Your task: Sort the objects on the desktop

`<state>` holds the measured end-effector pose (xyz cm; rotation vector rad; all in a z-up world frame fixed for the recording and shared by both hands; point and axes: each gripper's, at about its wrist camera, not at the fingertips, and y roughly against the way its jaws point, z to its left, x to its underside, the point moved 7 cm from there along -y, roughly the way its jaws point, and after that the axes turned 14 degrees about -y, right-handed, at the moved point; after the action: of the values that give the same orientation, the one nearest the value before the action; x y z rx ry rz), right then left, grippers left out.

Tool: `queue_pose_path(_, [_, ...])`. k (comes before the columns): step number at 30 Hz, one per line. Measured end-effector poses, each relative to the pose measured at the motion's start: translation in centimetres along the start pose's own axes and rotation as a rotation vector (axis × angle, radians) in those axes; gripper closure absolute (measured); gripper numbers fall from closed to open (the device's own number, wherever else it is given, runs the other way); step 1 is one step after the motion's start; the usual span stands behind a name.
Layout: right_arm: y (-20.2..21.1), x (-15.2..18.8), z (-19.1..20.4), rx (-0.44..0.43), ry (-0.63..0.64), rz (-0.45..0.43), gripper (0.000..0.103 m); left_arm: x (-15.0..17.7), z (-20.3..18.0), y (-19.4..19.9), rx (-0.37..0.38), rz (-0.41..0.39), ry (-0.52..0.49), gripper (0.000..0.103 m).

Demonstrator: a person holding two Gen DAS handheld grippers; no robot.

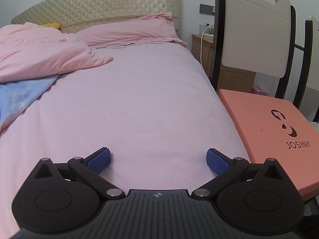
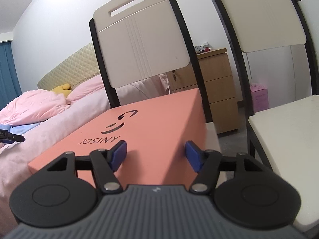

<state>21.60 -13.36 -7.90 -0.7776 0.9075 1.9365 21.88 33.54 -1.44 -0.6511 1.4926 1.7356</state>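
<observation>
The left gripper [image 1: 158, 160] is hovering over the pink bedsheet [image 1: 139, 103] at lower centre, its blue-padded jaws standing wide apart with nothing between them. The flat salmon-orange cardboard box [image 2: 151, 123] is sitting on a chair at mid-frame; the right gripper [image 2: 156, 155] is hanging above it, jaws parted, empty.

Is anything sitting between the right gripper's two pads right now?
Nothing is held: in the right wrist view the right gripper stands open over the orange box, only the lid's bare surface showing between the pads.
</observation>
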Motion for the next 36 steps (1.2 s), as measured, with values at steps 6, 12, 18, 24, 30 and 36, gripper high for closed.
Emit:
queue_pose_path(6, [1.6, -0.8, 0.7, 0.018, 0.048, -0.087, 0.021, 0.0, 0.0, 0.0, 0.0, 0.002, -0.001, 0.0])
queue_pose_path(12, [4.6, -1.3, 2.4, -0.002, 0.131, -0.179, 0.0, 0.0, 0.0, 0.0, -0.001, 0.002, 0.0, 0.0])
queue_pose_path(18, [7.6, -0.1, 3.0, -0.031, 0.136, -0.205, 0.0, 0.0, -0.1, 0.0, -0.001, 0.002, 0.0, 0.0])
queue_pose_path(24, [9.2, 0.8, 3.7, -0.057, 0.141, -0.227, 0.0, -0.1, -0.1, -0.1, 0.0, 0.003, 0.0, 0.0])
queue_pose_path(30, [9.1, 1.1, 3.2, -0.053, 0.097, -0.207, 0.0, -0.1, -0.1, -0.1, -0.001, 0.003, 0.0, 0.0])
queue_pose_path(36, [9.5, 0.8, 3.0, -0.055, 0.09, -0.219, 0.0, -0.1, -0.1, -0.1, 0.0, 0.003, 0.0, 0.0])
